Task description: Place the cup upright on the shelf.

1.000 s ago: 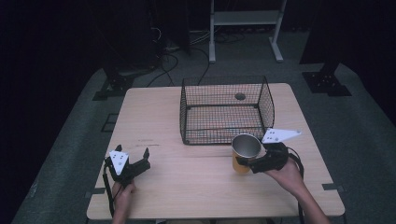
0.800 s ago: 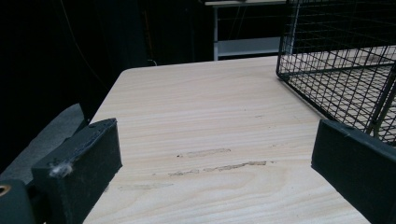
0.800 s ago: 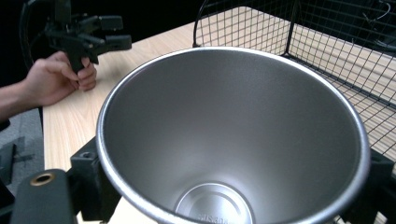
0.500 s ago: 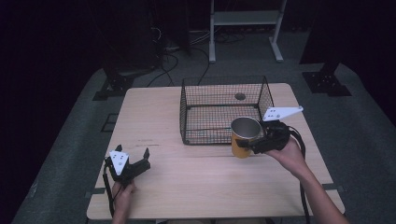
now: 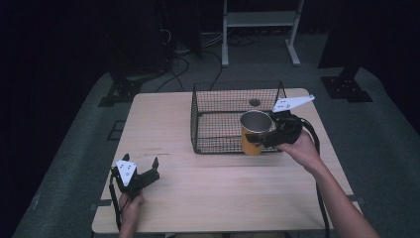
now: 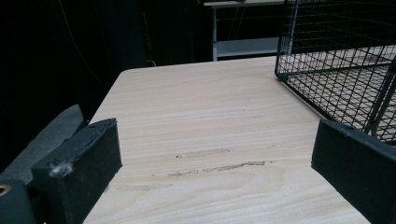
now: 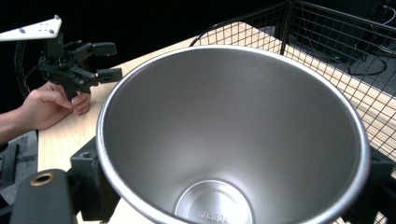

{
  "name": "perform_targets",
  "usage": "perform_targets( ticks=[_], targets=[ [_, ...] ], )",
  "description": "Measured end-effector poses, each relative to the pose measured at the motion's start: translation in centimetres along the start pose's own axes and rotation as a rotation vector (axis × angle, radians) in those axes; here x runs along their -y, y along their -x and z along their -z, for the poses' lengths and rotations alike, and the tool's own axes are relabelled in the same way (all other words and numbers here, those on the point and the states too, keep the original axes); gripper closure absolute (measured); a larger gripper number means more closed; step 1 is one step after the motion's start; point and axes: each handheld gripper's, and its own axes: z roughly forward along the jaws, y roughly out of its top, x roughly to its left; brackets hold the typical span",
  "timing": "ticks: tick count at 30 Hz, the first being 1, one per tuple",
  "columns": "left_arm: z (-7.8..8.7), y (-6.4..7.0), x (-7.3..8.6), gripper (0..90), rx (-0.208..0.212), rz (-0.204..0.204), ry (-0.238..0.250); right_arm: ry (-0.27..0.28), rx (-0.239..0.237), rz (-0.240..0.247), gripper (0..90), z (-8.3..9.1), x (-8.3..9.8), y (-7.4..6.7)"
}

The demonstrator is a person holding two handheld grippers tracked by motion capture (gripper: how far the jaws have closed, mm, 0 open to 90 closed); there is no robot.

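Cup clamped in right gripper (above basket edge)

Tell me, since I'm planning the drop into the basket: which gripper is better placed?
Right. The right gripper is shut on the cup at the wire basket; the left gripper sits open, far off.

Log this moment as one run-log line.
right gripper: shut on cup, lifted at wire basket front-right edge | left gripper: open, low over table | cup: upright, empty
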Motion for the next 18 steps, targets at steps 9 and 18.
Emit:
perform_targets(
  ticks=[9,18],
  targets=[
    [0.0,0.0,0.0,0.8,0.0,0.003,0.001,-0.004,0.014,-0.004,13.3,-0.3,-1.4,0.9],
    [0.0,0.0,0.0,0.8,0.001,0.0,0.0,-0.017,0.03,0.003,13.3,-1.2,-3.5,2.0]
  ],
)
